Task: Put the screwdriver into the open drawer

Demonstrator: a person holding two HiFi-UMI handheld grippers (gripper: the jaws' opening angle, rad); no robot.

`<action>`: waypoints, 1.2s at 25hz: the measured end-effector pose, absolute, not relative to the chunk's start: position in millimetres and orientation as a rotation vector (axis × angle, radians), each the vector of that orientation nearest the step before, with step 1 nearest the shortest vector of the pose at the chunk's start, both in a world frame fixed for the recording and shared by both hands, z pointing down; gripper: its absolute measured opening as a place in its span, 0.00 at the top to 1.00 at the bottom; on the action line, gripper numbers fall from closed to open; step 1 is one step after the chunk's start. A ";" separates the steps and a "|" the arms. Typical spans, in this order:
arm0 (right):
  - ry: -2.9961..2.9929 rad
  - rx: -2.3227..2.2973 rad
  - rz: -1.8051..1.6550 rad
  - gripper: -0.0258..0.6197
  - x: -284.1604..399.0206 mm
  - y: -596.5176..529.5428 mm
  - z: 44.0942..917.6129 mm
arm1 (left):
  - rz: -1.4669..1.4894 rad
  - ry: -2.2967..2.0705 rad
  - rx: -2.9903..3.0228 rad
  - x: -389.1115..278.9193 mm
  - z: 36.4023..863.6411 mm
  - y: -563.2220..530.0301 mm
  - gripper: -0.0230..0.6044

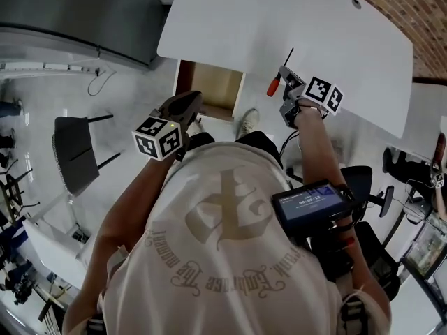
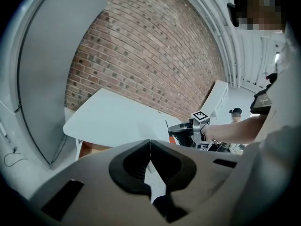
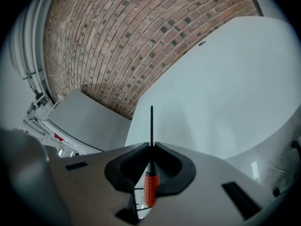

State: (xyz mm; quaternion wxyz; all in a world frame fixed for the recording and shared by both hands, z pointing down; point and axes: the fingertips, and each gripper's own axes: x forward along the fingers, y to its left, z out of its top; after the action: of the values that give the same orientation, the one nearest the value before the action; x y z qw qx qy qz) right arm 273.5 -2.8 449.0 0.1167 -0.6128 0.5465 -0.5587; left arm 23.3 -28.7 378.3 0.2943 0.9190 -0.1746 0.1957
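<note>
The screwdriver has an orange handle and a thin black shaft. My right gripper is shut on it above the front edge of the white table. In the right gripper view the shaft sticks out past the closed jaw tips and the handle hangs behind them. The open drawer, with a bare wooden inside, juts from the table's front to the left of that gripper. My left gripper hovers just in front of the drawer, shut on nothing.
A black chair stands on the floor at the left, and an office chair at the right. A brick wall runs behind the table. A grey curved panel sits at the top left. Another person is far right.
</note>
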 end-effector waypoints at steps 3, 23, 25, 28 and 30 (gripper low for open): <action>1.600 -1.795 -1.642 0.88 249.0 -2.1 448.5 | 0.512 -0.453 2.449 5.3 378.4 -34.3 0.93; 1.648 -1.750 -1.736 0.88 68.1 -17.7 477.7 | 0.487 -0.423 2.463 -131.4 387.6 -60.6 0.93; 1.658 -1.738 -1.752 0.88 62.3 -17.1 480.5 | 0.496 -0.427 2.460 -132.5 387.7 -59.0 0.93; 1.665 -1.720 -1.784 0.88 50.0 -14.3 489.4 | 0.510 -0.432 2.451 -138.1 389.2 -57.6 0.93; 1.673 -1.705 -1.805 0.88 42.3 -12.0 493.7 | 0.519 -0.439 2.446 -141.0 387.6 -57.6 0.93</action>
State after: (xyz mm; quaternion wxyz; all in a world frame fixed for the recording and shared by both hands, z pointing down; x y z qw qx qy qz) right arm 42.3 -12.0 493.7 0.0737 -0.5680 0.5572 -0.6012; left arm -141.0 -57.6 387.6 0.2968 0.9200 -0.1652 0.1954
